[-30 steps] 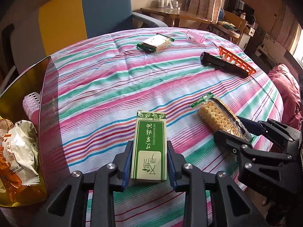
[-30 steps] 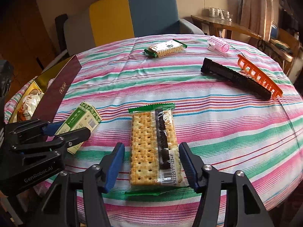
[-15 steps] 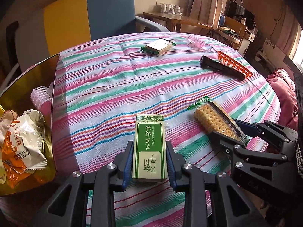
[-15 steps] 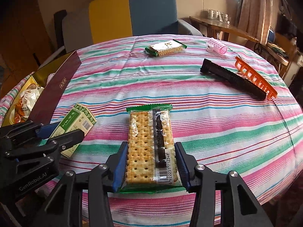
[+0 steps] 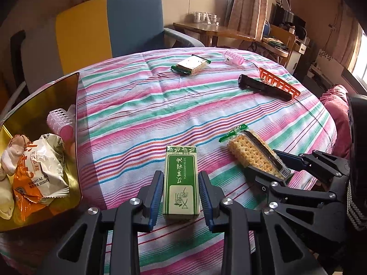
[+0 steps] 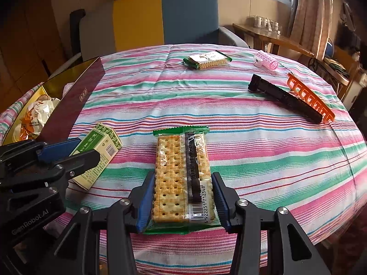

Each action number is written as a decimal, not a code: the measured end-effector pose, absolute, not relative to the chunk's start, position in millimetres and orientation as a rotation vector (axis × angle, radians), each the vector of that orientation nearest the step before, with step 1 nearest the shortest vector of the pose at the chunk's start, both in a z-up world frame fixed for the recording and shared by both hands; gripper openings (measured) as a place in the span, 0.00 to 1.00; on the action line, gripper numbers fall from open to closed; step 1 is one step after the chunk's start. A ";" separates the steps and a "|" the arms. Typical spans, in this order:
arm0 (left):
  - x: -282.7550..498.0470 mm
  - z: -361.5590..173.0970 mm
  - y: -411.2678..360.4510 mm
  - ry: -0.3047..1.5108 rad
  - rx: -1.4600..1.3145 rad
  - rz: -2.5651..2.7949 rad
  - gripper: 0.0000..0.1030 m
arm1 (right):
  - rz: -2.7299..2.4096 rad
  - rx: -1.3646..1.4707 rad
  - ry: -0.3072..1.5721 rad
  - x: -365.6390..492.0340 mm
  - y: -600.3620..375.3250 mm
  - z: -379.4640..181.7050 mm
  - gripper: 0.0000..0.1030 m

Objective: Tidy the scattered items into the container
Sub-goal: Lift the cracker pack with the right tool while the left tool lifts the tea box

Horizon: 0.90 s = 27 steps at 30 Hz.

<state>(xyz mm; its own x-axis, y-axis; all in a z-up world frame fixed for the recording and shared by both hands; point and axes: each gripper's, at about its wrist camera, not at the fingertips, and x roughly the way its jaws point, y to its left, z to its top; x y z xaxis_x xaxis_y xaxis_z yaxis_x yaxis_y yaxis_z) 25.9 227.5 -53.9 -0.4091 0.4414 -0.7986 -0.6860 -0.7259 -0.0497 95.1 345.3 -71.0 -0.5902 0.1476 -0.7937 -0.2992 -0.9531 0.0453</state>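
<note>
Left wrist view: the left hand-held gripper (image 5: 181, 197) has its blue pads snug against both long sides of the green box (image 5: 181, 178), so it's gripping that. The box looks a bit off the striped desk (image 5: 142, 105), judging by the shadow under it. The gold-lined container (image 5: 45, 100) sits at the left edge with a pink hair roller (image 5: 60, 121) and an orange-white snack bag (image 5: 39, 162) already inside. Off to the right, the right hand-held gripper (image 5: 273, 165) is clamped on the cracker pack (image 5: 254, 153).

Right wrist view: the right hand-held gripper (image 6: 182, 202) is squeezed onto the near end of the cracker pack (image 6: 181, 176), pads touching both sides. The left hand-held gripper (image 6: 80, 151) with the green box (image 6: 98, 153) is just to the left, near the container (image 6: 75, 100). Farther back on the desk (image 6: 252, 142) are a second cracker pack (image 6: 207, 60), another pink roller (image 6: 266, 63), a black comb (image 6: 284, 97) and an orange comb (image 6: 309, 97) right beside it.
</note>
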 end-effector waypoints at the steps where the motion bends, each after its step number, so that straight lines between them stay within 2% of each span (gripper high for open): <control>1: 25.8 -54.0 226.9 0.371 -1.100 2.151 0.30 | 2.584 -1.268 0.255 95.1 345.4 -71.9 0.47; 6: 21.9 -54.3 223.5 0.332 -1.114 2.134 0.30 | 2.585 -1.268 0.262 95.5 346.1 -73.5 0.47; 10: 15.4 -54.2 220.1 0.301 -1.136 2.102 0.41 | 2.593 -1.264 0.276 95.9 347.7 -74.1 0.48; 12: 13.6 -55.8 221.7 0.321 -1.143 2.090 0.41 | 2.598 -1.259 0.289 96.1 349.2 -74.6 0.48; 16: 12.0 -66.2 229.2 0.365 -1.179 2.070 0.40 | 2.606 -1.255 0.283 96.0 349.4 -75.2 0.49; 18: 12.8 -69.3 231.3 0.377 -1.181 2.070 0.33 | 2.609 -1.255 0.277 95.5 349.1 -75.5 0.49; 21: 14.9 -71.6 232.0 0.382 -1.176 2.074 0.31 | 2.610 -1.254 0.257 95.0 348.0 -75.8 0.49; 27: 12.8 -58.1 213.9 0.279 -1.165 2.095 0.30 | 2.605 -1.249 0.244 95.1 347.3 -73.8 0.47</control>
